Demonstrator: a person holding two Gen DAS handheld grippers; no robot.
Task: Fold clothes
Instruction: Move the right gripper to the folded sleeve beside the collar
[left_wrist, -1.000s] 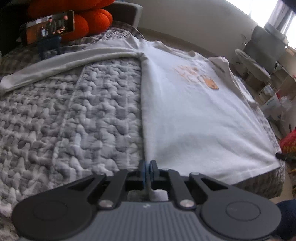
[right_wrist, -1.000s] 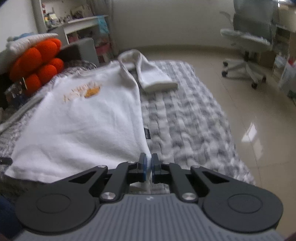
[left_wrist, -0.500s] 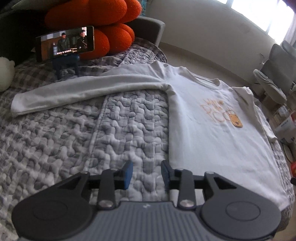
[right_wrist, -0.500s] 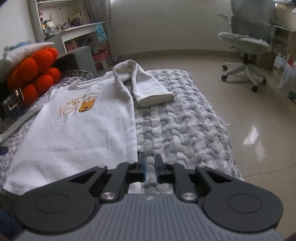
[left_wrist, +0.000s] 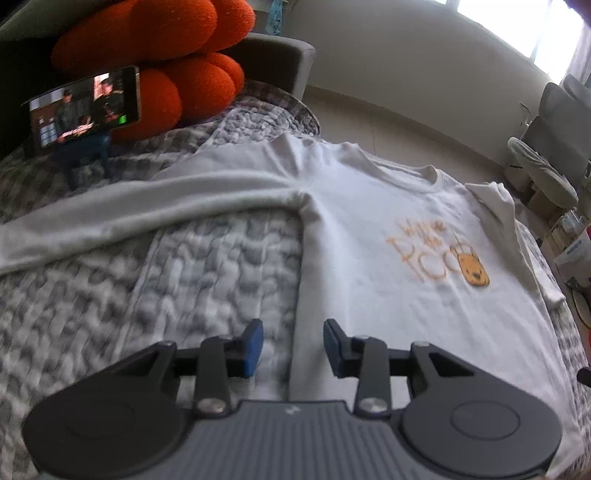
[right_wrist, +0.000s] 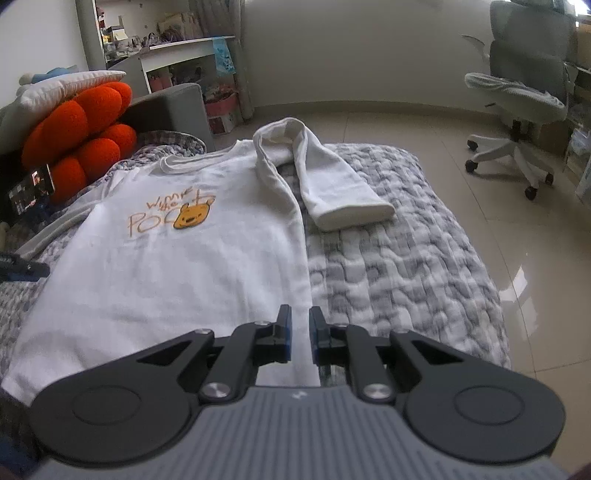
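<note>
A white long-sleeved shirt (left_wrist: 369, 258) with an orange bear print lies flat, front up, on the grey quilted bed. Its left sleeve (left_wrist: 147, 206) stretches straight out to the left. The right sleeve (right_wrist: 332, 184) is bent back at the shoulder and lies beside the body. My left gripper (left_wrist: 293, 332) hovers over the shirt's left side edge; its jaws are opening and the pads grip nothing. The right gripper (right_wrist: 300, 325) hangs over the shirt's (right_wrist: 177, 266) right side edge, its jaws a narrow gap apart and not pinching the cloth.
The quilt (left_wrist: 184, 288) covers the whole bed. An orange lobed cushion (left_wrist: 177, 74) and a phone on a stand (left_wrist: 85, 107) sit at the head end. Right of the bed is shiny tiled floor (right_wrist: 535, 258) with an office chair (right_wrist: 524, 92).
Both grippers were shut on the shirt's bottom corners and have let go. Both have travelled forward along the shirt's sides towards the collar, and the shirt now lies flat.
</note>
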